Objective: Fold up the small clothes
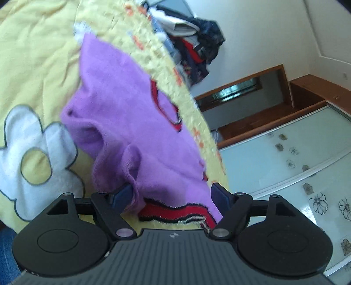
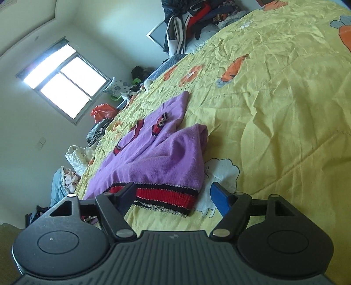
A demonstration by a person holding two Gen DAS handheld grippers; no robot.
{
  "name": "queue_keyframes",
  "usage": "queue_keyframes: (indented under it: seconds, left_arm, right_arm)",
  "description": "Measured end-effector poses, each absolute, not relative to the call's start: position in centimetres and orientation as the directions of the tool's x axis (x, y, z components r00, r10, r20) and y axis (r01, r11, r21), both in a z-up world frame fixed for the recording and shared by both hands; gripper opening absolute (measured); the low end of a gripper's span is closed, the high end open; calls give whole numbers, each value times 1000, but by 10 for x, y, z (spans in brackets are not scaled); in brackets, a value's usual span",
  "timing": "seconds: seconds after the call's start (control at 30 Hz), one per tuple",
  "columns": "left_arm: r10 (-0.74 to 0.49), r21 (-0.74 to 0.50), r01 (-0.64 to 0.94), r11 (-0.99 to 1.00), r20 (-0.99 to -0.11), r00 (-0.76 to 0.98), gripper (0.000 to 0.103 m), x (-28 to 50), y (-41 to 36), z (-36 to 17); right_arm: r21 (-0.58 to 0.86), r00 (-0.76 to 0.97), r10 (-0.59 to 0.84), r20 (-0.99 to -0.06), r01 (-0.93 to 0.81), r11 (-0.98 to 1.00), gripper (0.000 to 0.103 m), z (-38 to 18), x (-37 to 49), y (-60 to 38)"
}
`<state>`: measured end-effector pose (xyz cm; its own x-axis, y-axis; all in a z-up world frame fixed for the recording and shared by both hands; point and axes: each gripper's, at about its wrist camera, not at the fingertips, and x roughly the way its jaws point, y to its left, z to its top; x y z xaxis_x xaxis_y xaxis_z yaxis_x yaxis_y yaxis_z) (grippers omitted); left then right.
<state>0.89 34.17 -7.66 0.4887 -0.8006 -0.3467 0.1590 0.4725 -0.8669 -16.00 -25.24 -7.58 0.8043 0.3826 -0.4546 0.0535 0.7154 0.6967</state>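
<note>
A small purple sweater (image 1: 122, 114) with a red and black hem (image 1: 175, 213) lies rumpled on the yellow bedspread (image 1: 33, 54). My left gripper (image 1: 171, 195) is open, its blue fingers wide apart at the hem edge, and a fold of purple cloth drapes against the left finger. In the right wrist view the same sweater (image 2: 158, 153) lies partly doubled over, its red hem band (image 2: 166, 195) nearest me. My right gripper (image 2: 173, 196) is open too, with the hem's left part by the left finger and the right finger over bare bedspread.
A heap of mixed clothes (image 2: 193, 19) sits at the far end of the bed (image 2: 285, 87). More clothes and bags (image 2: 103, 111) line the bed's left side under a window (image 2: 63, 76). A wardrobe with flowered glass doors (image 1: 296, 164) stands beside the bed.
</note>
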Motion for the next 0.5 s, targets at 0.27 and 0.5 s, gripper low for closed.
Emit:
queue_keyframes:
  seconds: [0.27,0.5]
  left_arm:
    - [-776,-832,196,519,-362,516,77,6,343,-67]
    - [-753,-781,265,565,-357,553,80,-2,351,-44]
  right_arm:
    - [700,802,384,-457,57,712,75,-77,-163,-249]
    - [684,793,387,-470,51,728,76,-75,-166,-248]
